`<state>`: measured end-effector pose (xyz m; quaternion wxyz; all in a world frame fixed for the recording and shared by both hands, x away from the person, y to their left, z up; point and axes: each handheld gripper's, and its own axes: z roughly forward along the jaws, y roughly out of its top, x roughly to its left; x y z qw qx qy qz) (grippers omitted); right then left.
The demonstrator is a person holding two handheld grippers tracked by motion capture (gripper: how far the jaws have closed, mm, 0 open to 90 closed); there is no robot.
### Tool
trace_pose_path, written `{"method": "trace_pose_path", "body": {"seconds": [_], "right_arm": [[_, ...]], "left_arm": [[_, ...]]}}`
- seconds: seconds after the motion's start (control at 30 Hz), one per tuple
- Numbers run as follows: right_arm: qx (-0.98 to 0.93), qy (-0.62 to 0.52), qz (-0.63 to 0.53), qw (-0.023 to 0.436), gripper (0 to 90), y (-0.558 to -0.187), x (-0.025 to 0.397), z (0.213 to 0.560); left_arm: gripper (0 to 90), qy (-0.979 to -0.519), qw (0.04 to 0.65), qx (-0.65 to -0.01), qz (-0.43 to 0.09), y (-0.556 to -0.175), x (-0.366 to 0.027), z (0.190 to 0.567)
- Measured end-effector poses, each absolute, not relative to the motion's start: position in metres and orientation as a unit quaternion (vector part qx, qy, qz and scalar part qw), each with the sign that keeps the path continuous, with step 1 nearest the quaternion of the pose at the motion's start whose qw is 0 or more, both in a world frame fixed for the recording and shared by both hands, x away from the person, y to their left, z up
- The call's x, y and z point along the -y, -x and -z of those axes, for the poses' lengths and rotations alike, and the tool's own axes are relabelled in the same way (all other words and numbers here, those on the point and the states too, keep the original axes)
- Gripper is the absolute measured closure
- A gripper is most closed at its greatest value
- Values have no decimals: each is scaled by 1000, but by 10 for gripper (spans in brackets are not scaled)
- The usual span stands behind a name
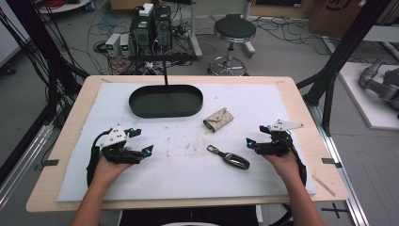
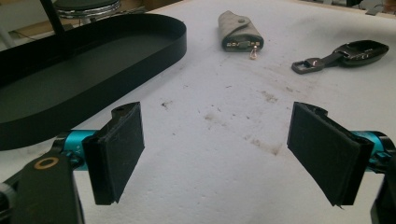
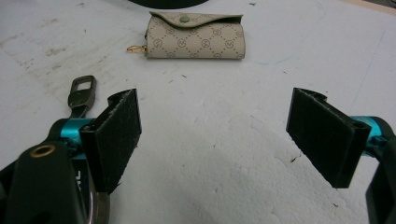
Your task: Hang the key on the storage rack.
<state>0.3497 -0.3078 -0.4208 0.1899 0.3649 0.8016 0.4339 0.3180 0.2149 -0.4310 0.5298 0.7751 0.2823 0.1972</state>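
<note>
While both the left gripper [image 1: 147,149] and right gripper [image 1: 249,141] rest empty with jaws apart, the key pouch [image 1: 219,119] and car key [image 1: 229,157] lie outside the black tray [image 1: 166,100], so a first grasp apparently comes next.

Repeated round monogram marks cover the key pouch [image 3: 195,41].

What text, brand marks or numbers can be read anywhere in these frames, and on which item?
"M": a circled letter repeated in the diamond pattern across the beige key pouch, readable in the right gripper view.
Car key fob: no marking legible; too small and dark.
Black oval tray: no text visible.
Boxes on the floor beyond the table: any labels are too small and blurred to read.
</note>
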Motion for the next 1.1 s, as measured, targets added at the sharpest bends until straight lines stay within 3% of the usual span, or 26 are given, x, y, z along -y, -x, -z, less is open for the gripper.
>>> {"method": "trace_pose_path", "body": {"seconds": [0.57, 1.1], "right_arm": [[-808, -353, -436, 178, 183, -345, 296, 419], [-852, -315, -398, 130, 183, -348, 243, 432]], "left_arm": [[187, -776, 528, -283, -197, -317, -215, 431], [187, -779, 527, -278, -196, -317, -213, 431]]}}
